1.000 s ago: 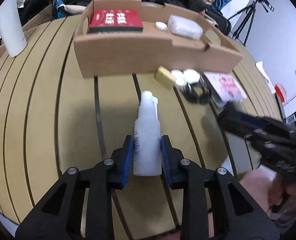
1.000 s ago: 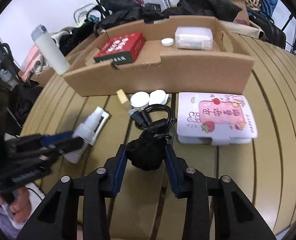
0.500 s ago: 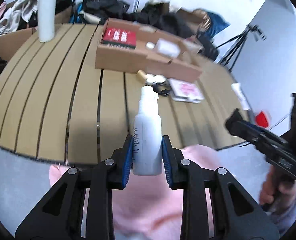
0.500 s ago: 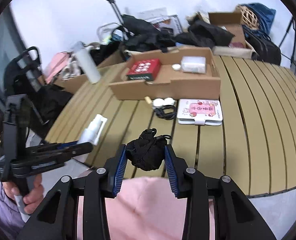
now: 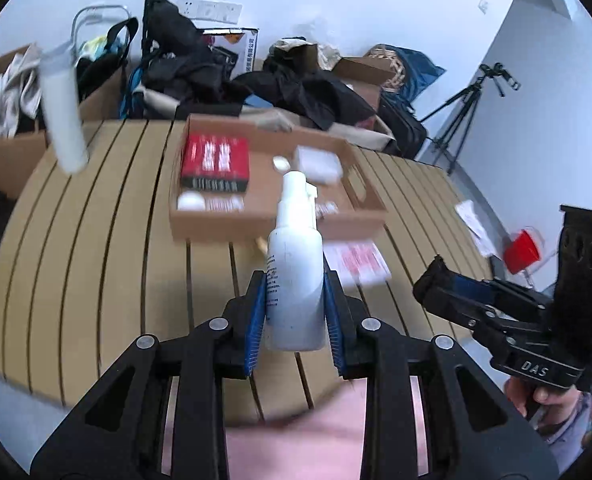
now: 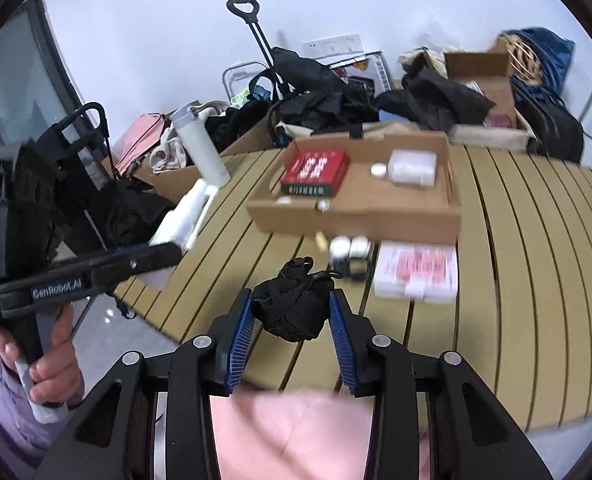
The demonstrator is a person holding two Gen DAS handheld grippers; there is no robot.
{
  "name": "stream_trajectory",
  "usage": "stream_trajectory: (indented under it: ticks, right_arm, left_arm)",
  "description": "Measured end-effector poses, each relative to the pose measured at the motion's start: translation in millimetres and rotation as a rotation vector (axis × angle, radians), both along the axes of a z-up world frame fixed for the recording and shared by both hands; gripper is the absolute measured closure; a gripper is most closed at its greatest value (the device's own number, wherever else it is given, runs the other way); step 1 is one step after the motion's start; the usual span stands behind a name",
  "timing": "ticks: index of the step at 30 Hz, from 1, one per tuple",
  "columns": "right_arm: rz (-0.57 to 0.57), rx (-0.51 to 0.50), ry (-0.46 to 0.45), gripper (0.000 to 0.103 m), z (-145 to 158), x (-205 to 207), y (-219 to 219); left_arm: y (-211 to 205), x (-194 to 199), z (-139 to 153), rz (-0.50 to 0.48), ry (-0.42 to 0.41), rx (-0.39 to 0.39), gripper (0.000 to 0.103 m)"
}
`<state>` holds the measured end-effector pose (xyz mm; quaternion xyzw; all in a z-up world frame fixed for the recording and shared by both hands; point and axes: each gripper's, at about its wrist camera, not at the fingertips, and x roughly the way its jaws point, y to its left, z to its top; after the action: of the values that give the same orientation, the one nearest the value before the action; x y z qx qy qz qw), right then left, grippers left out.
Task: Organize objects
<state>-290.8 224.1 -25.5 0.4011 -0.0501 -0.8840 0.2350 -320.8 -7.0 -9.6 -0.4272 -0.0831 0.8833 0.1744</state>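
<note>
I have the left gripper (image 5: 295,320) clamped on a white spray bottle (image 5: 296,272), its blue pads pressed against both sides of the body and the nozzle pointing away from me, the bottle held in the air above the slatted wooden table (image 5: 96,264). My right gripper (image 6: 292,322) is closed on a crumpled black drawstring pouch (image 6: 294,308), also held off the table. Ahead of both sits an open cardboard tray (image 6: 359,212) with a red box (image 6: 315,170), a clear plastic case (image 6: 411,166) and a small white cap (image 6: 377,169) inside. Just in front of the tray, on the table, I see two round white lids (image 6: 349,248) and a white packet with pink print (image 6: 417,272). A tall white flask (image 5: 62,116) stands at the table's far left edge. The view is motion-blurred, so I cannot read finer details.
</note>
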Motion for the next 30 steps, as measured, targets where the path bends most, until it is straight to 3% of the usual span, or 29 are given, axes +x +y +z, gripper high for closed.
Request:
stream_trajectory:
  ticks: [4,8,11,15,16,17,18,19,20,23,26,30]
  right_arm:
    - [0.005,-0.027,-0.073,0.063,-1.8,-77.8,2.1]
    - [-0.004,-0.058,-0.169,0.063,-24.1,-160.1,1.0]
    - [-0.025,-0.052,-0.231,0.062,-47.0,-210.1,-2.9]
    - [-0.020,-0.022,-0.279,0.061,-77.1,-257.6,-16.1]
    - [-0.010,-0.029,-0.293,0.060,-84.6,-268.2,-19.8]
    - [-0.001,-0.029,-0.306,0.054,-90.5,-276.0,-23.1]
    - [0.003,-0.026,-0.313,0.034,-95.1,-283.3,-25.8]
    - [0.006,-0.028,-0.310,0.024,-97.4,-286.2,-27.6]
    - [0.012,-0.039,-0.304,0.018,-97.4,-287.5,-28.4]
    - [0.004,-0.035,-0.291,0.018,-89.2,-285.8,-24.6]
    - [-0.015,-0.020,-0.270,0.018,-69.3,-273.8,-14.3]
    - [-0.028,0.003,-0.209,0.018,-25.7,-238.2,7.8]
  left_arm:
    - [9.1,-73.4,-11.0,-0.016,-0.075,-0.015,0.079]
    - [21.8,-143.6,-40.8,-0.020,-0.178,0.004,0.079]
    - [33.2,-176.9,-70.2,-0.008,-0.223,-0.033,0.079]
    - [42.4,-203.8,-102.1,-0.011,-0.265,-0.027,0.078]
    - [41.9,-207.5,-107.0,0.010,-0.267,-0.041,0.073]
    - [41.7,-209.5,-110.2,0.031,-0.266,-0.073,0.072]
    - [42.1,-208.0,-109.7,0.028,-0.255,-0.101,0.071]
    - [43.1,-205.9,-106.7,0.010,-0.238,-0.125,0.066]
    - [43.3,-203.2,-101.8,-0.010,-0.219,-0.146,0.053]
    - [35.3,-192.3,-75.0,-0.013,-0.132,-0.203,0.029]
    - [23.6,-179.0,-49.0,0.008,-0.079,-0.262,0.018]
    - [5.2,-151.1,-16.5,0.051,-0.066,-0.281,0.013]
